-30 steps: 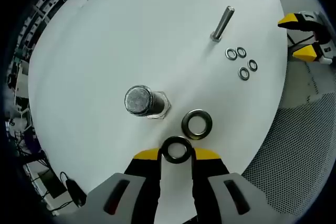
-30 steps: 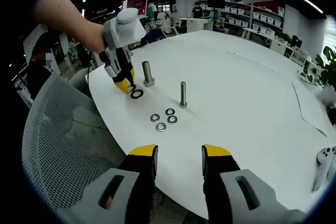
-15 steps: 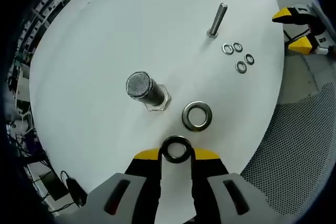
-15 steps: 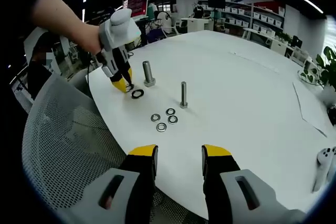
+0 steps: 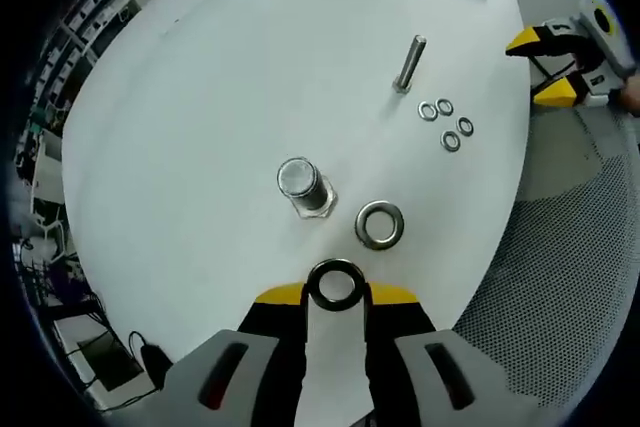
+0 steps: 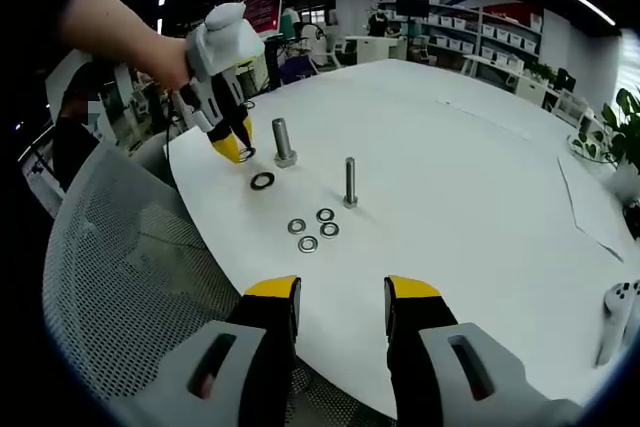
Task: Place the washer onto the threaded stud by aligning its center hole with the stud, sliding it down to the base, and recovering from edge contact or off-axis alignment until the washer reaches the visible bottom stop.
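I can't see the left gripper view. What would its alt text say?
The left claw grips a dark washer above a white table, near a thick upright stud and a loose washer. Farther off stand a thin stud and four small washers.

L gripper (image 5: 336, 292): I'm holding it above the table, camera looking down, yellow-tipped jaws closed onto a dark washer (image 5: 336, 285) pinched upright between the tips at 6 o'clock in the left gripper view. In the right gripper view it's sitting at 10 o'clock (image 6: 233, 145), tips pointing down, my hand (image 6: 170, 62) wrapping its grip from the upper left. R gripper (image 6: 341, 299): I'm keeping it level, jaws parted, nothing between them; in the left gripper view it's at 2 o'clock (image 5: 549, 67).
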### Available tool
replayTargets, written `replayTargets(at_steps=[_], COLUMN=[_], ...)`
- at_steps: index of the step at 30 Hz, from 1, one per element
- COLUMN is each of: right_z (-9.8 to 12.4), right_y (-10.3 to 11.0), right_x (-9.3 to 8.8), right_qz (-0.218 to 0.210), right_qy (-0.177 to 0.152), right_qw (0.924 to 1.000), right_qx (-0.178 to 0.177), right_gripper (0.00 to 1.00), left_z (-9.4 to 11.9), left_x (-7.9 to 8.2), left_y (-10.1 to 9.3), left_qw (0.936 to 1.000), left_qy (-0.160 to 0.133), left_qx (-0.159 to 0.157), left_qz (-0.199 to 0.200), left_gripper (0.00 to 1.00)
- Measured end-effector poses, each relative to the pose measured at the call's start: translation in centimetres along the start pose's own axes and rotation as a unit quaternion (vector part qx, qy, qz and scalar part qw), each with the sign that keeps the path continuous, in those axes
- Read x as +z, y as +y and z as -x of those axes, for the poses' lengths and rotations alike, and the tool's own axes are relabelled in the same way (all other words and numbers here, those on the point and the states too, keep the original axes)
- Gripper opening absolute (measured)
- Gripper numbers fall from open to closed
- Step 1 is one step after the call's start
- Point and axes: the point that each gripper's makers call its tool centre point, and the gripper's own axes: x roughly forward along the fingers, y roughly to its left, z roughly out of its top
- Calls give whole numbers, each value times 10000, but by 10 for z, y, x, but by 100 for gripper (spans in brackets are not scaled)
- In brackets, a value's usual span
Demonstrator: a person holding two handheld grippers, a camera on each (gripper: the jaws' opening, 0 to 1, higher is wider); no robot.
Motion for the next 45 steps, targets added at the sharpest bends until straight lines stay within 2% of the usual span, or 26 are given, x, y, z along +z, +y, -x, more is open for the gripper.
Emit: replayTargets(at_steps=[12, 16, 21, 33, 45], right_z=[0, 0, 0, 0, 1], right_y=[0, 1, 1, 1, 2], right_x=[0, 0, 1, 1, 2], right_qz=[-7, 3, -10, -55, -59], right_qy=[8, 7, -8, -38, -46], right_qw=[10000, 10000, 10000, 10000, 10000], right_qx=[9, 15, 30, 35, 41], right_gripper=[36, 36, 36, 36, 36], left_z=[25, 33, 41, 45, 36], left_x=[20, 28, 39, 61, 65], left_y=[9, 9, 10, 13, 13], left_qw=[9996, 9973, 9968, 9948, 9934], left_qy=[-198, -176, -243, -291, -92], left_qx=[12, 106, 84, 76, 40], left_qz=[-216, -712, -762, -972, -1146], left_gripper=[19, 19, 19, 19, 19])
